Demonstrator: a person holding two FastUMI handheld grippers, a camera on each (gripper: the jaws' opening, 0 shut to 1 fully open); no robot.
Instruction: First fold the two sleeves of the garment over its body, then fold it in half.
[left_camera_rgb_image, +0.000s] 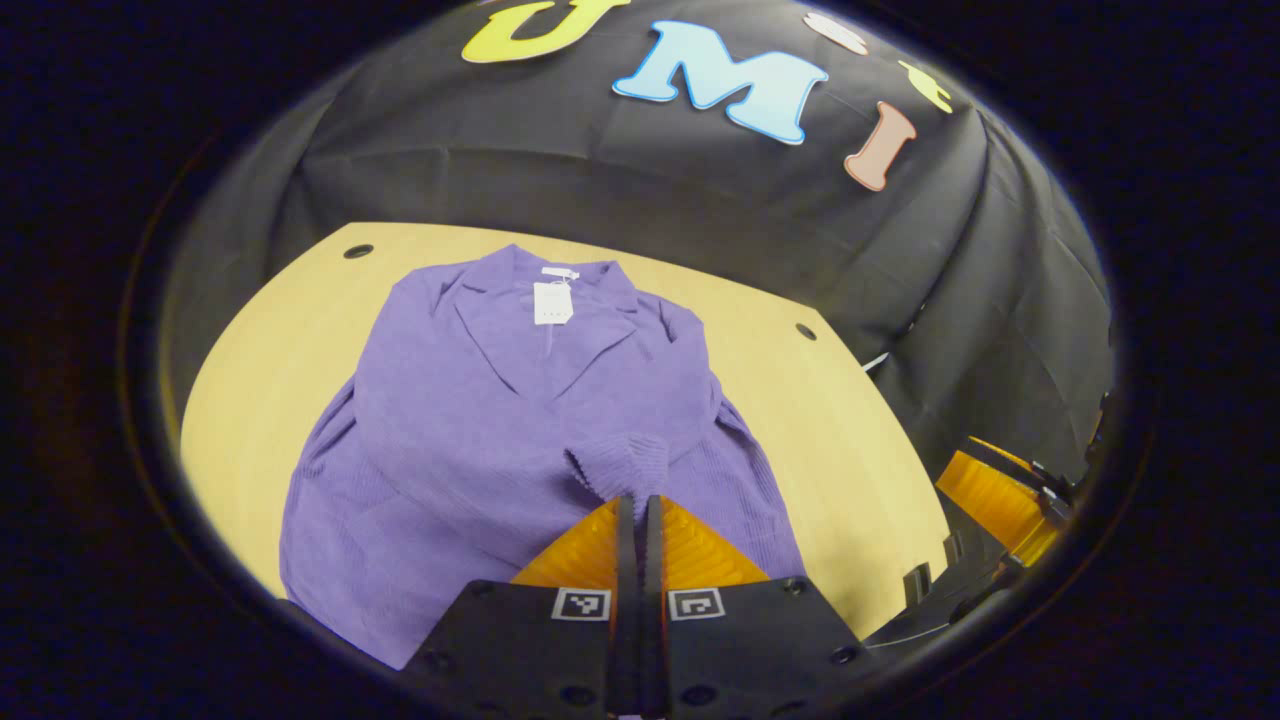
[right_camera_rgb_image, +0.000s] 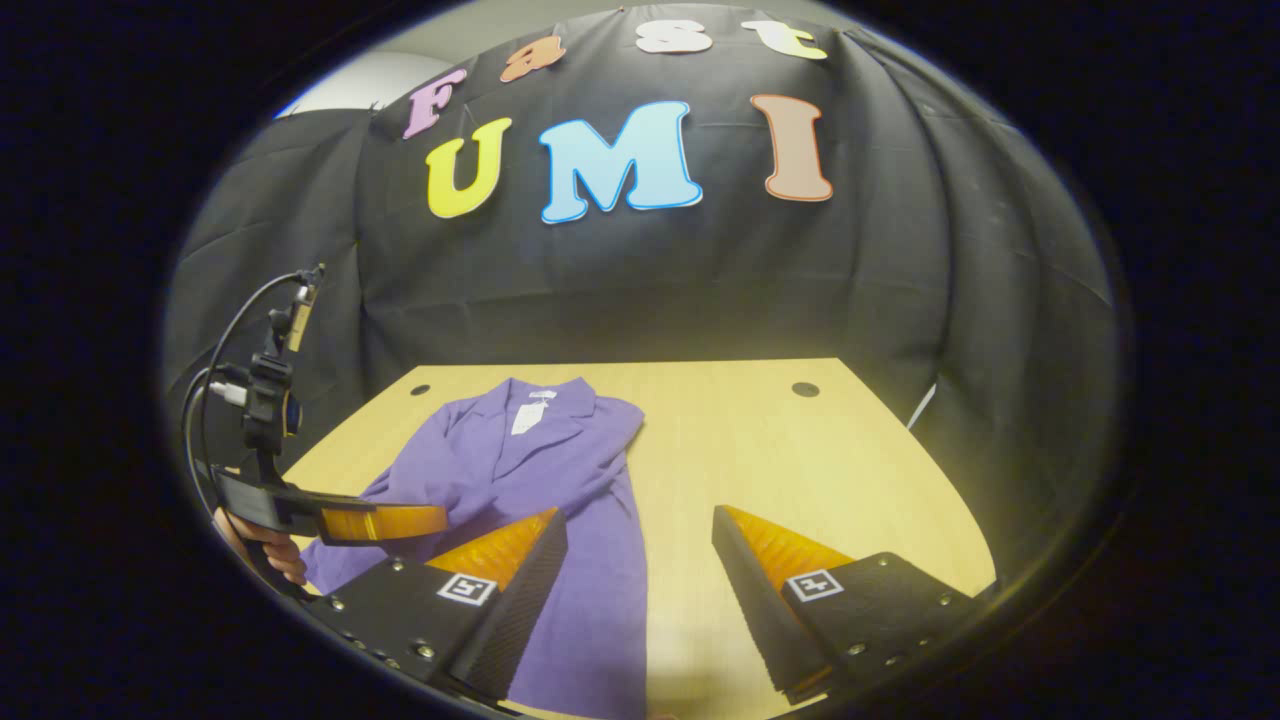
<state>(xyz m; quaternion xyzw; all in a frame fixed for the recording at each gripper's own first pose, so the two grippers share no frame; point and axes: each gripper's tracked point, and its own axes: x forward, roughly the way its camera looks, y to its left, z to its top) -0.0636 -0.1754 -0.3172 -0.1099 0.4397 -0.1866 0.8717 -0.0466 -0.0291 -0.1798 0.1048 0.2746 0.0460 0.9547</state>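
My garment (left_camera_rgb_image: 470, 420), mid-frame, is soft ribbed cloth, matt, with what looks like a paper tag (left_camera_rgb_image: 552, 302) at its collar. Beneath it my table (left_camera_rgb_image: 830, 420) shows smooth, pale wood, faintly sheened.

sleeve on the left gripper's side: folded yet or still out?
Folded. Its cuff lies on the garment's body, at the tips of the shut left hand-held gripper.

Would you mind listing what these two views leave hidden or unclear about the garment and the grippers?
- Left gripper view: the left gripper has its fingers closed at the sleeve cuff; whether cloth is pinched is hidden by the fingers.
- Left gripper view: the purple garment has its hem covered by the gripper body.
- Right gripper view: the garment's near end is cut off by the picture edge and the open right gripper.
- The hang tag is too small to read.
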